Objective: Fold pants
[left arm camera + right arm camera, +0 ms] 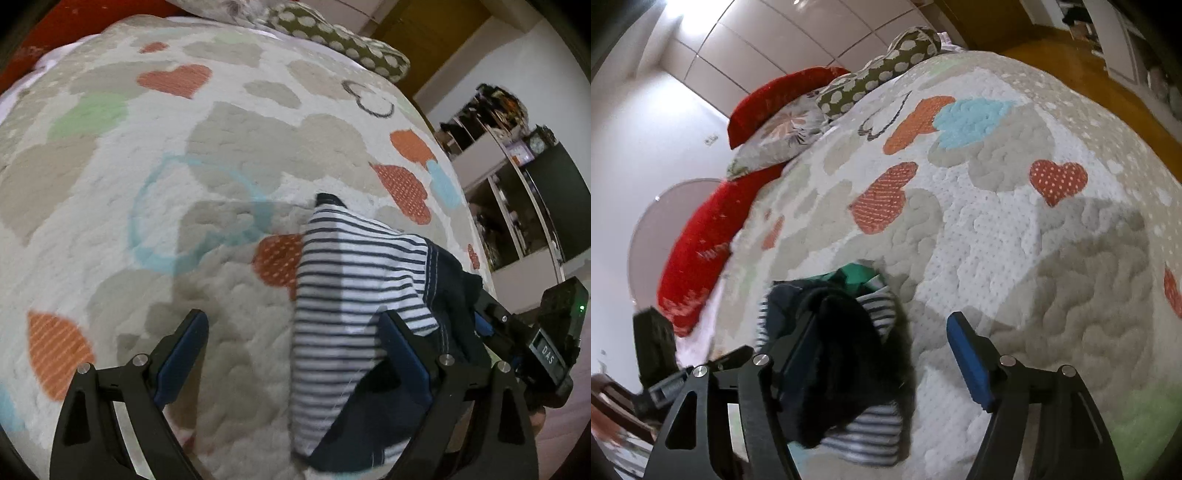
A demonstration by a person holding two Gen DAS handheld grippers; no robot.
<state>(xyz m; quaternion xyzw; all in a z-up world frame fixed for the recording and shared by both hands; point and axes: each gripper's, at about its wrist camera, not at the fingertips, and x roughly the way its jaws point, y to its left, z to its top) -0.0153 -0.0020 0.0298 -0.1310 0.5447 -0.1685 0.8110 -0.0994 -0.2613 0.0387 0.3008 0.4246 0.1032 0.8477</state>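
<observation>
— Reporting on the left gripper (293, 343) first: what is its condition?

— Spread wide in the left wrist view, both blue-padded fingers (181, 354) low in the frame. The pants (354, 295), a bundle of navy-and-white striped fabric with dark navy denim, lie at lower centre-right. The right-hand finger is pressed against or overlapped by the cloth, but the two pads do not pinch it between them.

— And the right gripper (882, 354)?

— Jaws apart as well, seen in the right wrist view. Its blue pad (971, 362) on the right side stands clear over the quilt. The left-hand finger is covered by dark fabric draped over it; the cloth hangs on that finger rather than being clamped, as far as the blur allows me to judge.

— Location of the garment?

— Heaped on the quilted bedspread (147, 177), which is printed with beige, orange, green and blue hearts. In the right wrist view the bundle sits at lower left of centre, with a patch of green fabric (857, 275) showing at its upper edge.

— Surroundings?

— Polka-dot olive cushion (343, 40) at the top of the left view; red pillows (701, 251) along the left of the right view; shelving (517, 173) at the right edge of the left view. The right gripper's body, with a small green light, appears at the left view's lower right.
</observation>
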